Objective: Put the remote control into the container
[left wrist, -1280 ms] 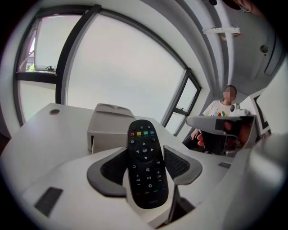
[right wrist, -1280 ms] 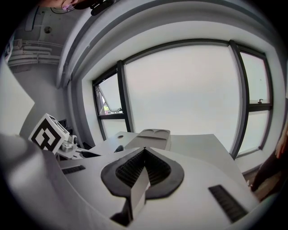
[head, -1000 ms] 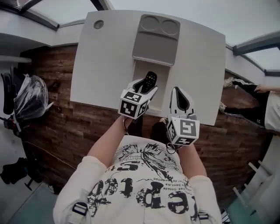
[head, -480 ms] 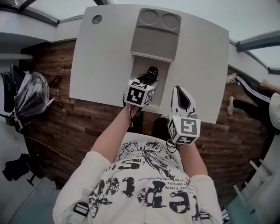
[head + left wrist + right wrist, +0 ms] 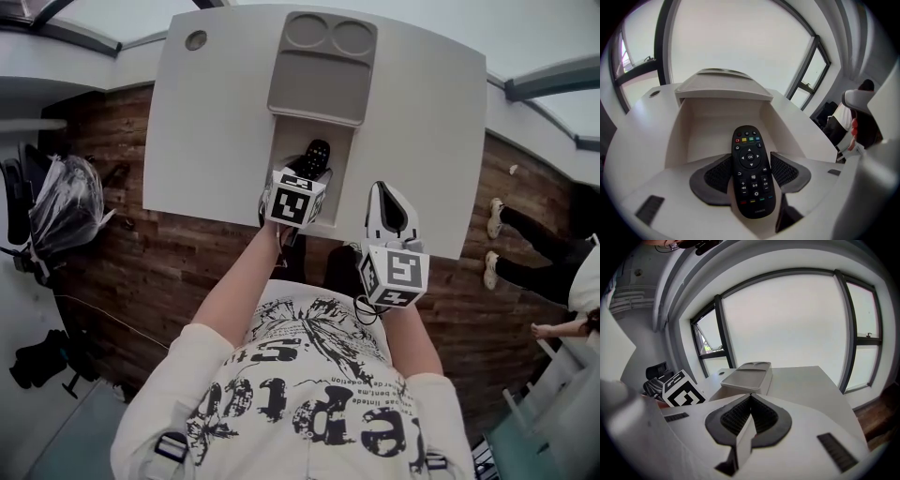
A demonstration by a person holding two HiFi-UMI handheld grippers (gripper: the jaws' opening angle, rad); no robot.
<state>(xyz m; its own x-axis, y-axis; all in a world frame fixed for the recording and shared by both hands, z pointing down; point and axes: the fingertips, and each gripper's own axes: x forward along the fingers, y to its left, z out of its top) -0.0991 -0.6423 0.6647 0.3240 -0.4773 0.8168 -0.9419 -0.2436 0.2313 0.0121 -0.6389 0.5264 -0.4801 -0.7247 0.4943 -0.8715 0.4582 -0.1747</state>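
Task's abt halfway, I'd say: remote control (image 5: 750,159) is picked up but not let go yet. Left gripper (image 5: 302,183) pinches it by its long sides, btn end pointing fwd, right over the open compartment of the grey container (image 5: 717,126), whose lid is slid back. What's left: lower it in, release. Right gripper (image 5: 749,416) hangs nr the white table's (image 5: 216,122) front edge w/ jaws pressed together, nothing in them, just beside the left one.
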